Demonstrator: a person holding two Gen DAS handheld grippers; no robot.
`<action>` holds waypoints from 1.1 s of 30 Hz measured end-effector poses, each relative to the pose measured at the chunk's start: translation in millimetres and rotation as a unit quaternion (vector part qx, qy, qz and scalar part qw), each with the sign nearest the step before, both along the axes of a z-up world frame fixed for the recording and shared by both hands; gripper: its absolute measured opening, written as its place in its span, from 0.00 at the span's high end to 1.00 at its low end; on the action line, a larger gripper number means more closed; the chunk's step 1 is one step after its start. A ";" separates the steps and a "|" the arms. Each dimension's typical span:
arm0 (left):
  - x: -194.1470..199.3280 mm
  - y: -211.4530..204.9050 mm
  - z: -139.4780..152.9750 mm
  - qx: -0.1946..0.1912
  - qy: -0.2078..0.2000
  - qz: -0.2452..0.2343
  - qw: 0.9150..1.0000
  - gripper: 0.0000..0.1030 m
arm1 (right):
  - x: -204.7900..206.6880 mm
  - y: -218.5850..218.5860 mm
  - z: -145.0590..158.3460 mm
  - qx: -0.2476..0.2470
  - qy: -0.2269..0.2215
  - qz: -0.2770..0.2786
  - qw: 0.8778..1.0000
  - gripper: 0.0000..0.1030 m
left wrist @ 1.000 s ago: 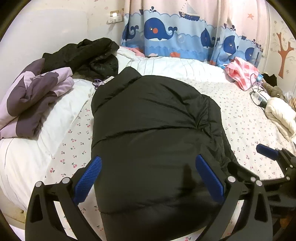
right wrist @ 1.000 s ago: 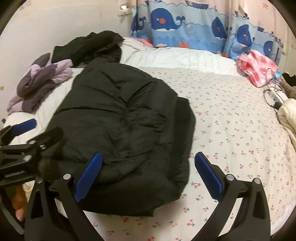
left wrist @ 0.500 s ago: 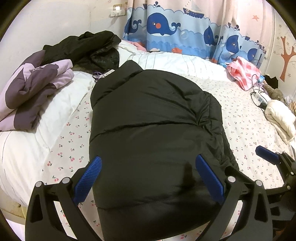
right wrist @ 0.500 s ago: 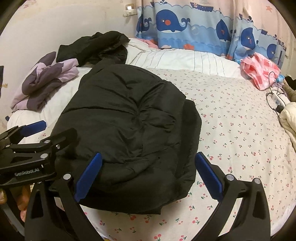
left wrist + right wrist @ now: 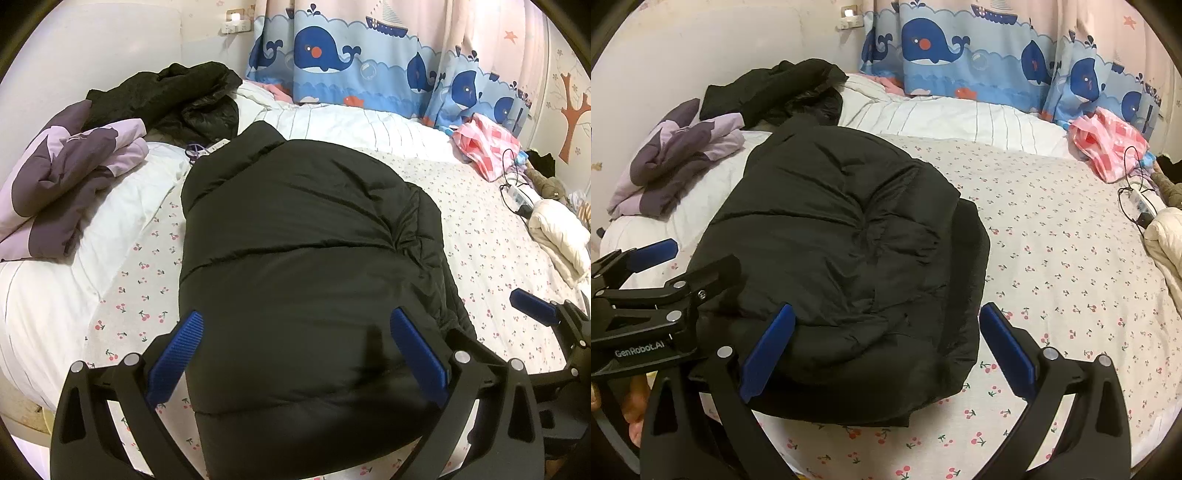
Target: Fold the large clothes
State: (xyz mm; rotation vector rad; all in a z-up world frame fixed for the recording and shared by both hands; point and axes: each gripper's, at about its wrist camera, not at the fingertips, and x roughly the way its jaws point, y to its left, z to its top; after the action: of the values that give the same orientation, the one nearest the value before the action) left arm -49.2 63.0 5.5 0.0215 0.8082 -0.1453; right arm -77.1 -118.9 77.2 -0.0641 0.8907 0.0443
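Two grippers hover over the near edge of the bed, both with jaws spread wide and holding nothing. Left gripper (image 5: 295, 350): its blue fingers (image 5: 177, 354) straddle the near end of the black jacket (image 5: 303, 258), which fills the gap between them; whether they touch the fabric cannot be told. Right gripper (image 5: 886, 350): one finger lies over the jacket's near right corner, the other over the cherry-print sheet (image 5: 1071, 258) just beside it. Each gripper appears at the edge of the other's view.

Jacket: a padded, quilted black garment, folded into a compact oblong that runs away from the grippers, sleeves tucked in, surface puffy and creased, a second layer showing along its right edge.

Farther back: a purple garment (image 5: 66, 177) and a dark heap of clothes (image 5: 166, 96) to the left, a pink checked cloth (image 5: 487, 144) and a cream garment (image 5: 557, 232) to the right, then the whale curtain (image 5: 351, 62).
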 end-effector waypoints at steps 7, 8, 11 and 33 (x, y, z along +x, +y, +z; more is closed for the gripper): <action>2.2 -0.1 -0.6 -0.004 0.002 0.003 1.000 0.06 | 0.9 -0.3 -0.1 -0.002 0.000 -0.004 1.000 0.06; 3.0 0.1 -0.6 -0.005 0.002 0.003 1.000 0.06 | 1.0 -0.4 -0.1 -0.002 0.001 -0.004 1.000 0.06; 3.4 0.4 -0.8 -0.004 0.002 0.002 1.000 0.06 | 1.5 -0.9 -0.1 -0.001 0.002 -0.003 1.000 0.06; 6.7 3.3 -1.0 -0.006 0.002 0.002 1.000 0.06 | 3.7 -3.5 -0.6 0.003 0.003 -0.002 1.000 0.06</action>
State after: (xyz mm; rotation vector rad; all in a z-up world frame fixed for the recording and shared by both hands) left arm -42.5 66.3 4.5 0.0075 0.8118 -0.1459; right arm -73.5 -122.4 76.7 -0.0565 0.8962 0.0442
